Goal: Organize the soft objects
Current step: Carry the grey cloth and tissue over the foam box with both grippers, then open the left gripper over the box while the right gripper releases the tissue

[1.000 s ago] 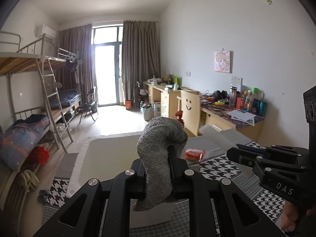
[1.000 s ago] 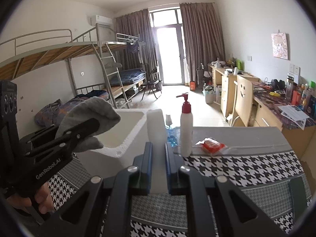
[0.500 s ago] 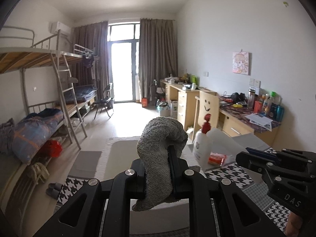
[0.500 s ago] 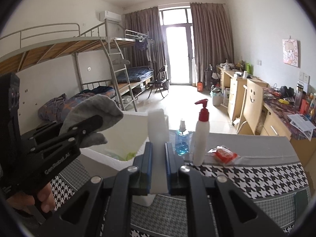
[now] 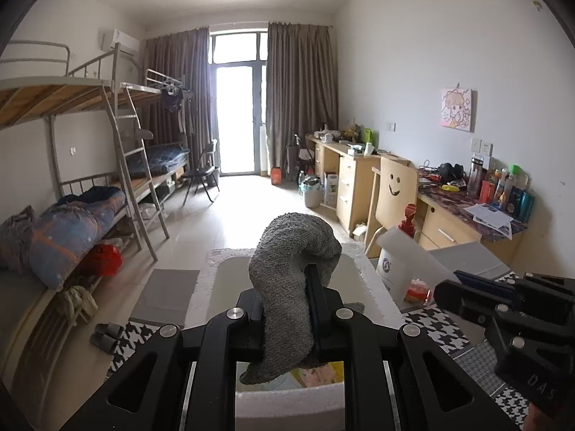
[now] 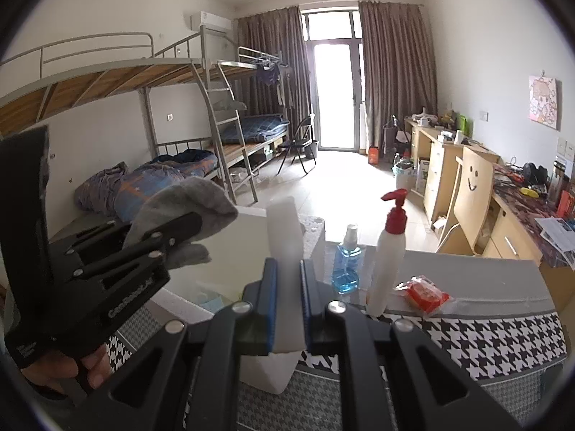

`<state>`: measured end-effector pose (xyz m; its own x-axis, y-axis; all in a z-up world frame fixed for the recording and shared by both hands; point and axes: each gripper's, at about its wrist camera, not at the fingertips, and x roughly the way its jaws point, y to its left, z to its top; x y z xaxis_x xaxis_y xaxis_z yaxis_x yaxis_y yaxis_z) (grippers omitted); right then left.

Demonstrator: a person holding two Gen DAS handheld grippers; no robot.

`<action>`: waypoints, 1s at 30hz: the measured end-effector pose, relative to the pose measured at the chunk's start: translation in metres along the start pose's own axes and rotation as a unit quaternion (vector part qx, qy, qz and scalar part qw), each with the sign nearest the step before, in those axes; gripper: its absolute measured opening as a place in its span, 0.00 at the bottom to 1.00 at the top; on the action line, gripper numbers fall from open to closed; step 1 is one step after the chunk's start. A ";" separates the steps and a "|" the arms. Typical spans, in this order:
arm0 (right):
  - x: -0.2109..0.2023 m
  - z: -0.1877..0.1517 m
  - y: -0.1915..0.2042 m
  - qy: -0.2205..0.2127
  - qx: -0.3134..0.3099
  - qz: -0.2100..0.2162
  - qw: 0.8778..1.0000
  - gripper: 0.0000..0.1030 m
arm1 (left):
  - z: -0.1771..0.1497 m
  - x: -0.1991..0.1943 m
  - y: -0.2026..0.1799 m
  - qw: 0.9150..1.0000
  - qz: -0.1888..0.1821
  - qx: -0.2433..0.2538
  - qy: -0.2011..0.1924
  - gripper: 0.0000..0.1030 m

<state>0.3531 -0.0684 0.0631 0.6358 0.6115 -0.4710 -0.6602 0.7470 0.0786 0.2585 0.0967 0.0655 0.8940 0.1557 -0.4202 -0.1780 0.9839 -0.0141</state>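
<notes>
**Sock and foam slab, both held over the box**

So, starting at the left claw [image 5: 285, 309]: it's clamped narrow on a grey knitted sock [image 5: 287, 287], gripped around the middle, with the toe end flopping over the top of the fingers and the other end dangling below. It hangs right above the open white foam box [image 5: 373, 287], which looks like the drop spot. I'd guess the sock is light, totally limp and a bit grippy thanks to the knit, so it won't slip, but it'll fold wherever it wants. A mid-body pinch like this one seems fine; grabbing near one end would just leave more of it swinging.

The right claw [image 6: 287, 305] is pinched tight on a white foam slab [image 6: 285, 248], held upright between the blue pads [image 6: 269, 305]. My read: very light, stiffish but crumbly, so squeeze too hard and it dents. Holding the flat faces low down is the sensible grip.

Further out, on the houndstooth surface [image 6: 503, 337], stand a red-pump bottle [image 6: 390, 251] and a blue spray bottle [image 6: 346, 262], plus a red packet [image 6: 427, 292] to the right.

Readable writing: "GenRobot.AI" on the left claw's body in the right view, "DAS" on the right one's. The round logo on the pump bottle is too small to read.
</notes>
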 end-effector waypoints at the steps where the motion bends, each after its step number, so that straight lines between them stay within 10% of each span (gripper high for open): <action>1: 0.001 0.001 0.001 0.001 0.000 0.001 1.000 0.14 | 0.001 0.001 0.001 1.000 -0.003 -0.001 0.000 0.17; 5: 0.006 0.002 0.003 0.004 -0.003 0.003 1.000 0.14 | 0.002 0.009 0.004 1.000 -0.004 0.002 0.008 0.24; 10: 0.008 0.001 0.003 0.006 -0.006 0.002 1.000 0.14 | -0.002 0.005 0.015 1.000 -0.003 -0.020 0.004 0.80; 30: 0.022 0.007 0.021 0.014 -0.022 0.015 1.000 0.14 | -0.006 -0.021 0.054 0.998 0.054 -0.037 -0.023 0.99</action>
<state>0.3563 -0.0372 0.0607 0.6055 0.6250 -0.4927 -0.6952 0.7167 0.0548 0.2273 0.1459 0.0679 0.8856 0.2654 -0.3812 -0.3025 0.9523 -0.0397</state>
